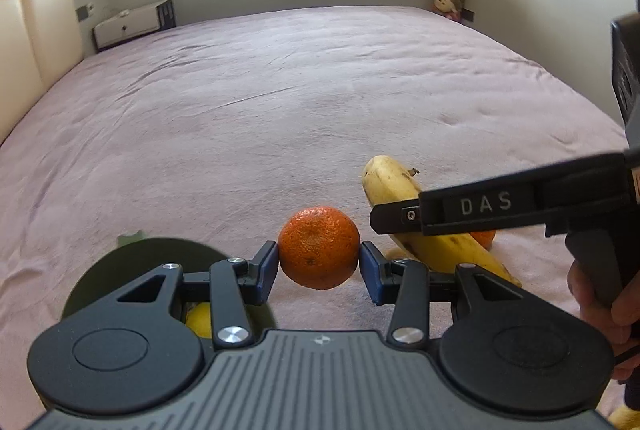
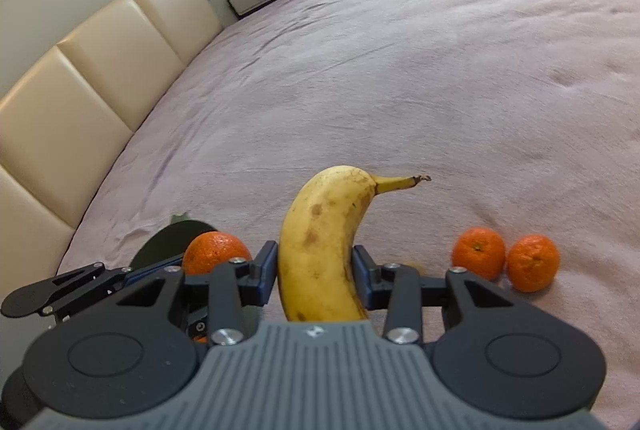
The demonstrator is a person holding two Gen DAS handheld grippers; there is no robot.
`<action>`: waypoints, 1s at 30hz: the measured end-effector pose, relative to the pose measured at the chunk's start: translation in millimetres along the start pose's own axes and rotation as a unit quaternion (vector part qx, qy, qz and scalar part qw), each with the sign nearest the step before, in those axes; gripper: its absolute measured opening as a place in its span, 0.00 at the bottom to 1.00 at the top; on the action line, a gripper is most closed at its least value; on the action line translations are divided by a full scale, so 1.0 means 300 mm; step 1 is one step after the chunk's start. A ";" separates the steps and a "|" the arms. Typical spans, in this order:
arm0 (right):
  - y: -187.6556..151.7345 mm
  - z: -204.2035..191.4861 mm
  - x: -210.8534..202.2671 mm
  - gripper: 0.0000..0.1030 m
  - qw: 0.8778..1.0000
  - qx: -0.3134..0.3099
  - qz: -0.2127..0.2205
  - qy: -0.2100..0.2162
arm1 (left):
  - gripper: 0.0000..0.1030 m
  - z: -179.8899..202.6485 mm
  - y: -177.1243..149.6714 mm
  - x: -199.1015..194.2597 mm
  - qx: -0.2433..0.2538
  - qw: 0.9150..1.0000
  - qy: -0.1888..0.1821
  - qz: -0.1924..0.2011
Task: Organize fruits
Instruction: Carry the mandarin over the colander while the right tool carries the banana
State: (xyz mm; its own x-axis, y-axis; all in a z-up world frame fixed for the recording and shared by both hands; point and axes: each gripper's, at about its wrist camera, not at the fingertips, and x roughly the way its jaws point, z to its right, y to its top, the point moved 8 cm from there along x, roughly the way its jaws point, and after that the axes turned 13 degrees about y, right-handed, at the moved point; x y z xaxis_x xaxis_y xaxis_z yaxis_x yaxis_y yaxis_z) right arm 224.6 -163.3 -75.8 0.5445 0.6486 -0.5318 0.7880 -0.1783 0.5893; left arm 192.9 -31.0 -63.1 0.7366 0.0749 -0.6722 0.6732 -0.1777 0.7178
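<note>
Above a pink bedspread (image 1: 320,90), the left gripper (image 1: 319,266) clamps a mandarin (image 1: 319,248) between its blue pads, the fruit lifted just ahead of the fingers. The right gripper (image 2: 315,272) grasps a banana (image 2: 324,246) at mid-length, stem pointing away. Two more mandarins (image 2: 506,262) lie touching on the bedspread to its right.

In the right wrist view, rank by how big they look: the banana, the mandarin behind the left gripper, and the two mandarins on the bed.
1. banana, largest, though nearest the camera.
2. The two loose mandarins look alike; no ranking.
3. held mandarin, partly hidden, so unsure.
</note>
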 end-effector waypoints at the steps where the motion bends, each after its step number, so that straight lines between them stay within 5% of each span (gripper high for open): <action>1: -0.001 -0.017 -0.001 0.36 1.000 -0.005 -0.001 0.004 | 0.48 -0.012 0.001 -0.006 -0.006 1.000 0.000 -0.003; 8: -0.016 -0.095 0.011 0.36 0.999 -0.007 -0.005 0.040 | 0.48 -0.170 -0.011 -0.047 -0.058 0.998 0.001 -0.030; 16: -0.047 -0.197 0.048 0.36 0.996 -0.038 -0.017 0.079 | 0.48 -0.367 -0.087 -0.019 -0.140 0.986 0.015 -0.095; 24: -0.067 -0.239 0.089 0.36 0.994 -0.048 -0.030 0.095 | 0.48 -0.409 -0.170 0.062 -0.136 0.982 0.043 -0.124; 30: -0.074 -0.244 0.124 0.36 0.993 -0.051 -0.039 0.098 | 0.49 -0.363 -0.223 0.074 -0.108 0.982 0.021 -0.152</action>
State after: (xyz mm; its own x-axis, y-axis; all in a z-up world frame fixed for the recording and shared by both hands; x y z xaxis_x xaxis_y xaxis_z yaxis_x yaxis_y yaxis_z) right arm 206.1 -81.0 -64.1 0.4077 0.7912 -0.4558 0.7873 -0.0518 0.6144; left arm 171.6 89.3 -106.3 0.4988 0.1336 -0.8563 0.8570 0.0711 0.5103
